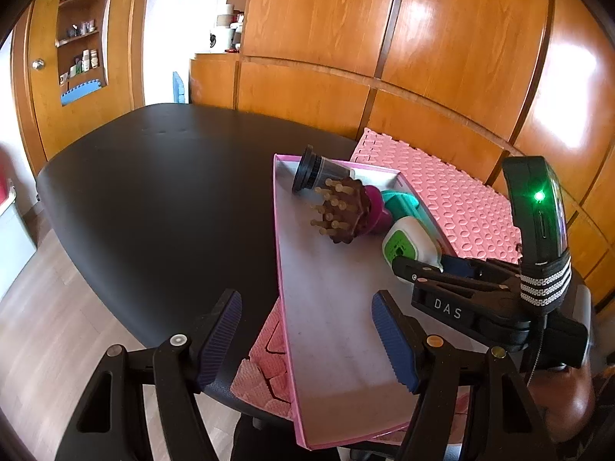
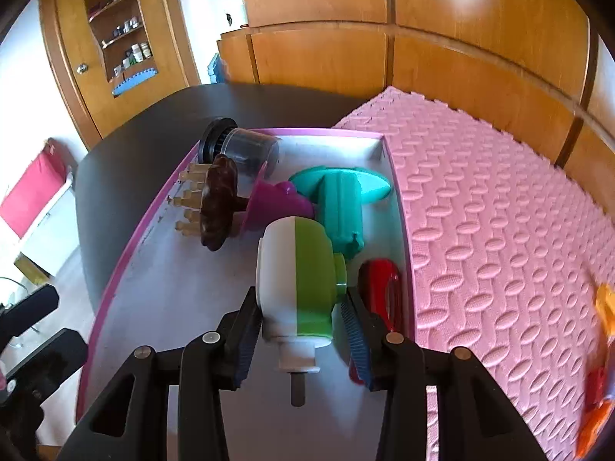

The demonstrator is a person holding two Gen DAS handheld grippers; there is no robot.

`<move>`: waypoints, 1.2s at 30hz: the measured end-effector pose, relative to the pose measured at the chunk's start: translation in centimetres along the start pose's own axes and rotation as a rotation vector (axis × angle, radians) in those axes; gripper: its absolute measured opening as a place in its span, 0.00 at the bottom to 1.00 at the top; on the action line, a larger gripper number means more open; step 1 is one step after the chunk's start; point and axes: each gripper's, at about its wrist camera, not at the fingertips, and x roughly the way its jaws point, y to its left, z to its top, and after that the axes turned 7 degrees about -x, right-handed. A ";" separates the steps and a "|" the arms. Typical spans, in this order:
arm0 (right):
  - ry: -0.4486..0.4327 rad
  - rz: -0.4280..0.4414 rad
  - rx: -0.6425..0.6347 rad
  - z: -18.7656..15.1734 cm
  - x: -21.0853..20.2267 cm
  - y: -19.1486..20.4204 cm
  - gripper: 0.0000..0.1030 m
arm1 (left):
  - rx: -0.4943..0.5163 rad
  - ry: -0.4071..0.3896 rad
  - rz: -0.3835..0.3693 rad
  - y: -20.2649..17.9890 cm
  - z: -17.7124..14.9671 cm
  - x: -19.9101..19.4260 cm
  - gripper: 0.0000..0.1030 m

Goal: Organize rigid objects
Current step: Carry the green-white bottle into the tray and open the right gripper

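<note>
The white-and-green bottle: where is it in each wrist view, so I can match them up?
Left wrist: white-and-green bottle sits right of centre, at the tip of the right gripper, in the pink box.
Right wrist: bottle is at lower centre, clamped between the gripper's fingers.
Shared landmark: the brown brush, just left of the bottle in both.

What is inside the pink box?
The shallow pink box holds a dark jar, a brown brush with wooden pegs, a purple piece, a teal plastic piece, a red thing and a white-and-green bottle between the right gripper's jaws. Anything underneath stays hidden.
</note>
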 end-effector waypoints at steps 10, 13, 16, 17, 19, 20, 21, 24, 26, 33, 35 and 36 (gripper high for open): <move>-0.081 0.024 0.000 -0.6 -3.6 -0.4 0.64 | -0.002 -0.009 0.019 0.2 0.2 -0.3 0.71; -0.108 0.027 0.010 -0.7 -4.9 -0.8 0.64 | 0.004 -0.013 0.021 -0.1 0.3 -0.4 0.71; -0.125 0.014 0.005 -0.9 -6.0 -1.1 0.64 | 0.013 -0.015 0.022 -0.3 0.2 -0.5 0.71; -0.128 0.010 0.004 -1.0 -6.3 -1.2 0.64 | 0.017 -0.013 0.022 -0.4 0.2 -0.5 0.71; -0.135 0.001 0.005 -1.2 -6.8 -1.5 0.64 | 0.025 -0.011 0.022 -0.7 0.1 -0.5 0.71; -0.136 -0.002 0.007 -1.3 -6.9 -1.6 0.64 | 0.028 -0.011 0.021 -0.8 0.0 -0.6 0.71; -0.138 -0.004 0.010 -1.4 -7.2 -1.8 0.64 | 0.033 -0.010 0.021 -1.0 0.0 -0.6 0.71; -0.140 -0.012 0.020 -1.8 -7.7 -2.3 0.64 | 0.043 -0.011 0.019 -1.4 -0.1 -0.6 0.71; -0.145 -0.018 0.026 -1.9 -8.0 -2.6 0.64 | 0.053 -0.011 0.018 -1.7 -0.1 -0.7 0.71; -0.162 -0.064 0.049 -2.5 -9.2 -4.5 0.64 | 0.073 -0.014 0.014 -2.3 -0.2 -0.9 0.71; -0.167 -0.075 0.067 -2.7 -9.7 -5.4 0.64 | 0.080 -0.017 0.012 -2.5 -0.2 -1.0 0.71; -0.168 -0.083 0.074 -2.8 -9.8 -5.8 0.64 | 0.083 -0.017 0.012 -2.6 -0.3 -1.0 0.71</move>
